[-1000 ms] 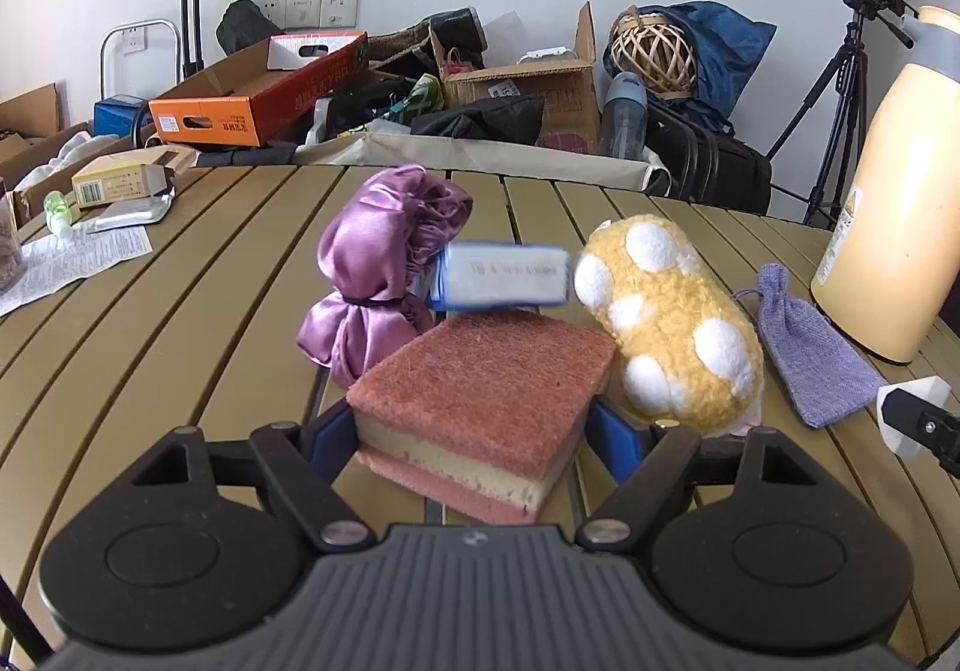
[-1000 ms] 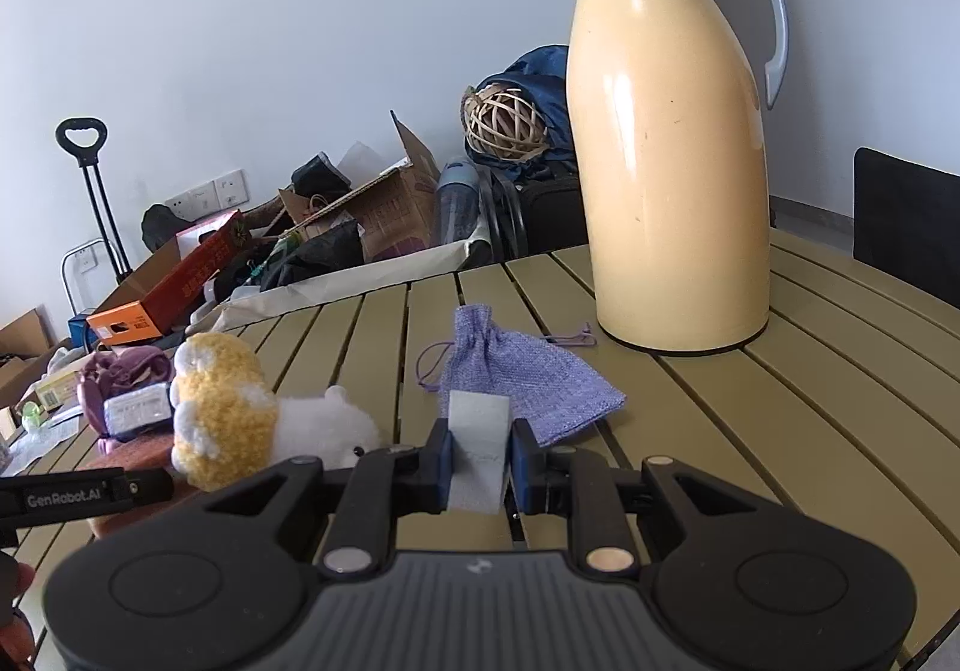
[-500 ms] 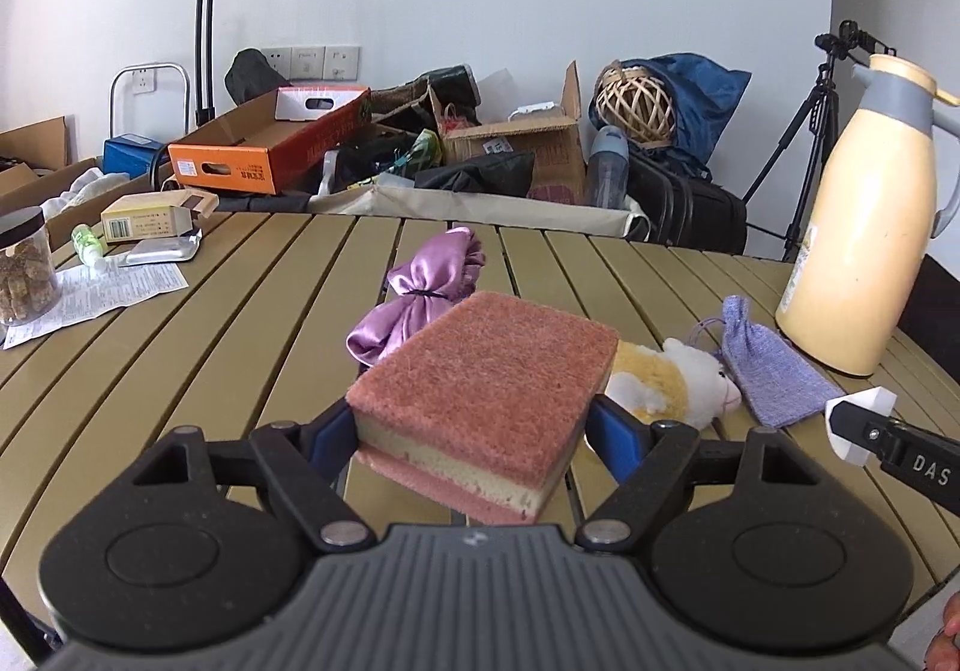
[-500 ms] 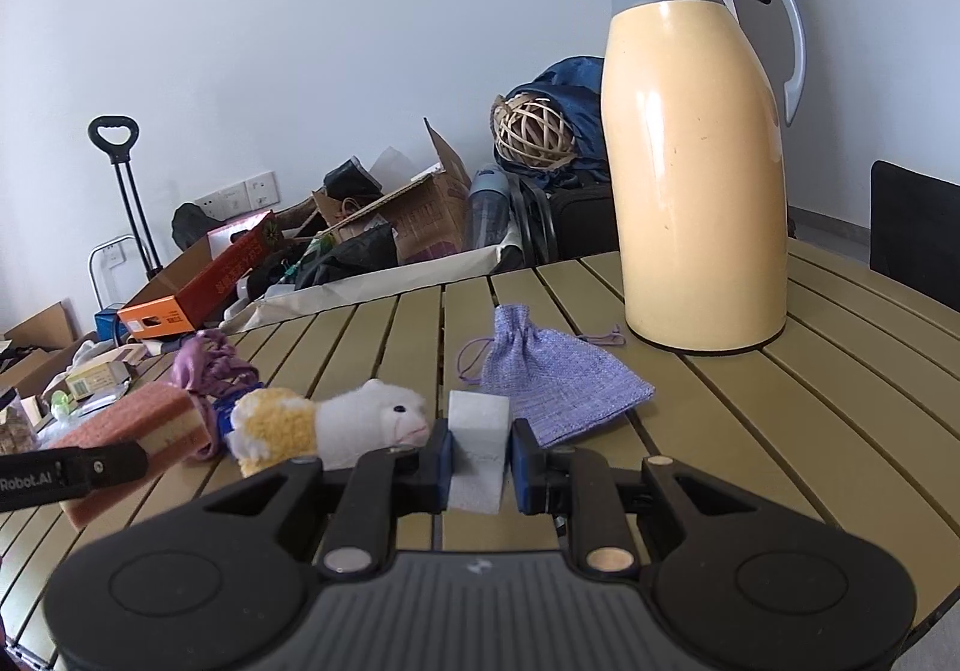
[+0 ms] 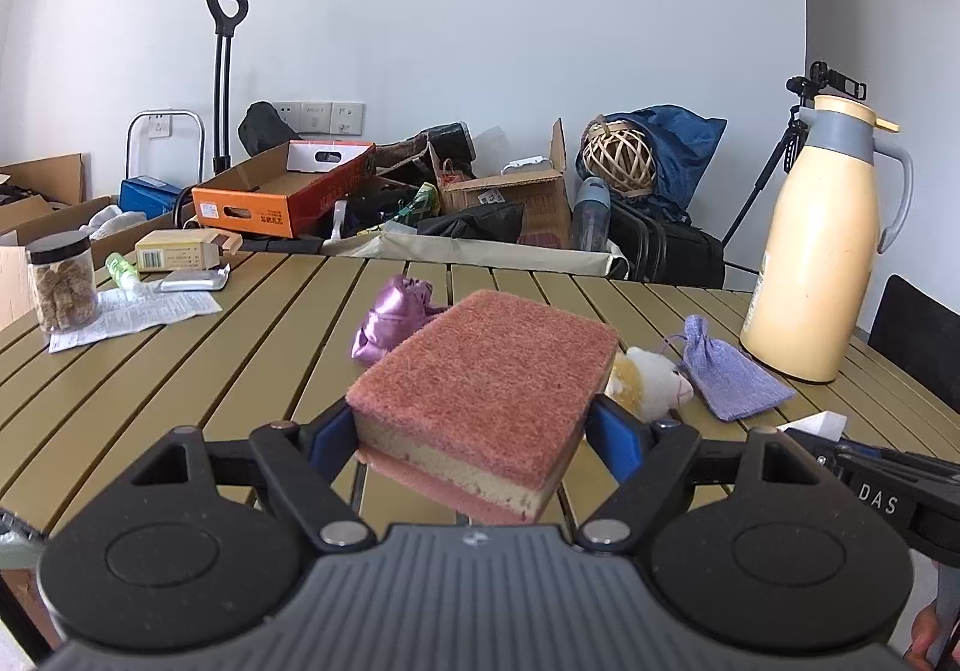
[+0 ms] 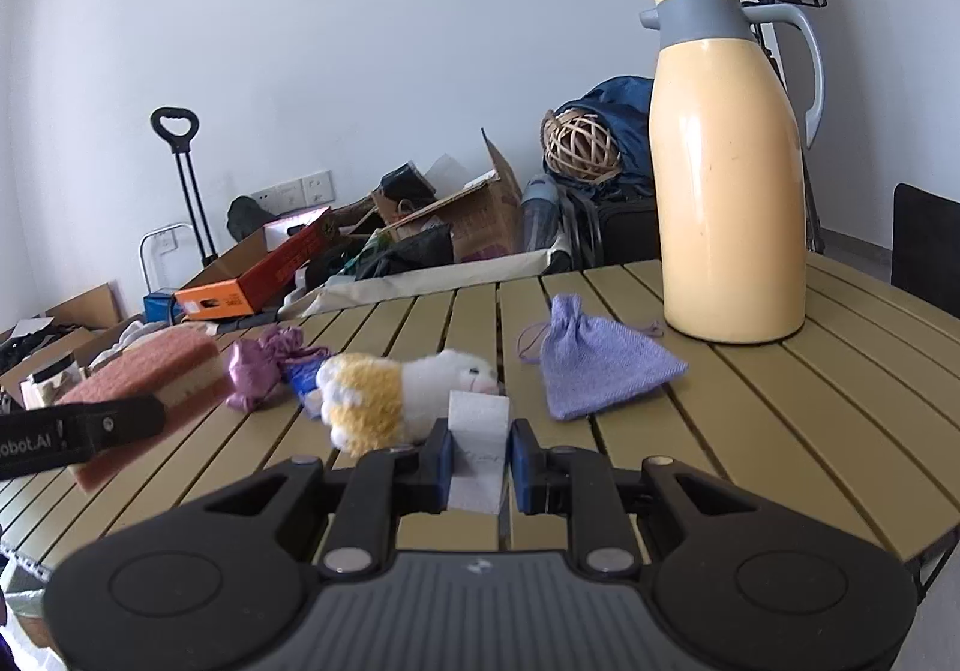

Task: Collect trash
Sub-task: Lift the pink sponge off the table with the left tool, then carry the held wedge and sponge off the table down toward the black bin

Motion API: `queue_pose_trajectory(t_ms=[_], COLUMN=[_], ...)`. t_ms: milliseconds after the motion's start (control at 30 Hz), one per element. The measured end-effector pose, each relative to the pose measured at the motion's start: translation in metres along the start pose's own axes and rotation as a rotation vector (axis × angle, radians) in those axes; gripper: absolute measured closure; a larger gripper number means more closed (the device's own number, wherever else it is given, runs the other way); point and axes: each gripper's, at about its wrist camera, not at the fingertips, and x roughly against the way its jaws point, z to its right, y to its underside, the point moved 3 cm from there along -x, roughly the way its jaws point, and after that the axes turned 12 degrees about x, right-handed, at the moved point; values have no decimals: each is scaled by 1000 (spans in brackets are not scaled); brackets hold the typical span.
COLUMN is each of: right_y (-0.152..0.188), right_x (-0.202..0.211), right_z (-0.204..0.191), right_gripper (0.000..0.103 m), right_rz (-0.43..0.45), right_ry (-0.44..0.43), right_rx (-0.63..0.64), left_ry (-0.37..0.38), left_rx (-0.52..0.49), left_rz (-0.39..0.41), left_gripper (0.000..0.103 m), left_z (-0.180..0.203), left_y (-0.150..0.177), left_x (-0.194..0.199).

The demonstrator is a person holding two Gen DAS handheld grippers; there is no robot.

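A: Left wrist view first. What does the left gripper have?

B: A sponge, pink scouring faces above and below a yellow middle. The jaws stand fairly wide and the blue pads press its two sides, so it is carried clear above the slatted table.

A: And in the right wrist view?

B: The right gripper has its jaws drawn narrow on a small white scrap, upright between the pads. The same scrap shows at the right edge of the left view, poking out past the other tool.

A: What lies on the table beyond them?

B: A plush toy, white and yellow, on its side just ahead of the right gripper. Left of it is a purple satin bundle, with a small blue-and-white packet between the two. Right of the toy lies a lilac drawstring pouch, and behind that stands a cream thermos jug, upright, with a grey collar.

A: Anything at the far left of the table?

B: In the left view, a jar with a black lid stands on a printed paper sheet, near a small yellow box. Past the table's far edge, cardboard boxes and bags are heaped against the wall.
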Motion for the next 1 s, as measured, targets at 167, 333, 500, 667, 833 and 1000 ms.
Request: queue_pose_trajectory(t_ms=[167, 333, 500, 667, 833, 1000], right_y=[12, 24, 39, 54, 73, 91], right_x=[21, 43, 60, 77, 89, 97], right_z=[-9, -14, -19, -25, -30, -37], right_gripper=[84, 84, 84, 84, 84, 84], right_rz=[-1, -7, -36, -62, -105, -149], right_ry=[-20, -43, -59, -72, -85, -103], right_rx=[14, 14, 22, 38, 53, 62], left_ry=[-10, -6, 4, 14, 5, -11], left_rx=[-12, 0, 2, -11, -28, -57], left_rz=[-5, 2, -5, -17, -48, -89], left_gripper=[22, 22, 22, 22, 22, 22], left_z=[-5, -11, -13, -16, -20, -26], left_y=[15, 26, 42, 60, 81, 105], left_x=[19, 43, 62, 80, 95, 105])
